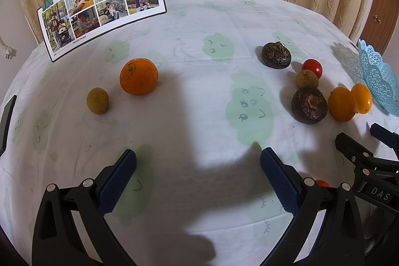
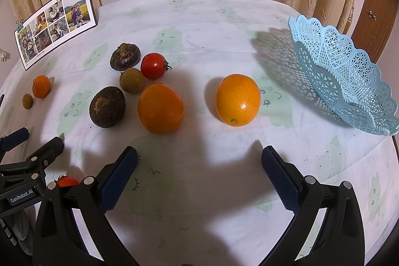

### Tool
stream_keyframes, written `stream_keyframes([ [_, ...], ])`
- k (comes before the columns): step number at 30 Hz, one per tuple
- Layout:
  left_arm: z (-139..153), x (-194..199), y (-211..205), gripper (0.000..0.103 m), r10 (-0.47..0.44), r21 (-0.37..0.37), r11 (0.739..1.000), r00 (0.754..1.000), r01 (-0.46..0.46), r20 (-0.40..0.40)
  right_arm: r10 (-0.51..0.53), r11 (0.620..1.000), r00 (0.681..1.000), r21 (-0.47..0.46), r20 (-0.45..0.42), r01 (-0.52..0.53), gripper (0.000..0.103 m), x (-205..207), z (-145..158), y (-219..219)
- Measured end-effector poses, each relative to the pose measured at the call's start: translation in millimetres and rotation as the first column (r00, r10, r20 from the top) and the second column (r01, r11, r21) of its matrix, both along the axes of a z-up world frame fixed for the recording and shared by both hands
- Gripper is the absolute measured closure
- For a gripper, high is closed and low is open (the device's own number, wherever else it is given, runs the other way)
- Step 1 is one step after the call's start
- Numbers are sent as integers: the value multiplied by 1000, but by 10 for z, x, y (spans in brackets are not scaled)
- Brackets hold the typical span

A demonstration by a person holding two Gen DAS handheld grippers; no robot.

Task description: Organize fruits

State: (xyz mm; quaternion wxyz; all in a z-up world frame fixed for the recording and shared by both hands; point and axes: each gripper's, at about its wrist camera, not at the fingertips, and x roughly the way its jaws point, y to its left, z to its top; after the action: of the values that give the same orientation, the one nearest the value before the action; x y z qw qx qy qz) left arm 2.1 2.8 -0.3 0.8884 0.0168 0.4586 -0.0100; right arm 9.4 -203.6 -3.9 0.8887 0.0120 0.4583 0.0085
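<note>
Two glossy kumquats (image 2: 237,100) — smooth, bright orange.

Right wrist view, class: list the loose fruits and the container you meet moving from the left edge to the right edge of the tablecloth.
Small brown-green fruit → small orange → near dark brown fruit → large orange fruit → glossy orange fruit → blue lattice basket.

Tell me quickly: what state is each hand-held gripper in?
Left hand-held gripper: open, holding nothing.
Right hand-held gripper: open, holding nothing.
</note>
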Motion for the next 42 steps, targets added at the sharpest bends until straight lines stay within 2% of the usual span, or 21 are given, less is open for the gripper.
stream_keyframes([
  [19, 2, -4, -1, 5, -4, -2, 1000, 1000, 4, -5, 1, 1000, 1000, 3, 3, -1, 2, -6, -19, 12],
  [25, 155, -109, 84, 5, 2, -10, 1000, 999, -1, 35, -24, 997, 999, 76, 37, 21, 2, -59, 38, -110],
  [30, 472, -362, 487, 5, 48, -32, 998, 992, -45, 113, -17, 987, 998, 159, 60, 8, 2, -128, 115, -129],
  [33, 588, -572, 803, 5, 87, -63, 995, 989, -79, 120, 10, 985, 996, 171, 92, -25, 2, -196, 195, -42],
  [35, 651, -739, 965, 5, 102, -53, 994, 986, -96, 130, 34, 985, 992, 165, 118, -53, 2, -239, 254, 42],
  [38, 676, -987, 1142, 5, 118, -22, 993, 985, -117, 129, 77, 983, 986, 153, 146, -99, 2, -283, 336, 202],
  [42, 562, -1237, 1246, 5, 123, -1, 992, 989, -123, 86, 132, 976, 977, 150, 168, -157, 2, -342, 403, 387],
])
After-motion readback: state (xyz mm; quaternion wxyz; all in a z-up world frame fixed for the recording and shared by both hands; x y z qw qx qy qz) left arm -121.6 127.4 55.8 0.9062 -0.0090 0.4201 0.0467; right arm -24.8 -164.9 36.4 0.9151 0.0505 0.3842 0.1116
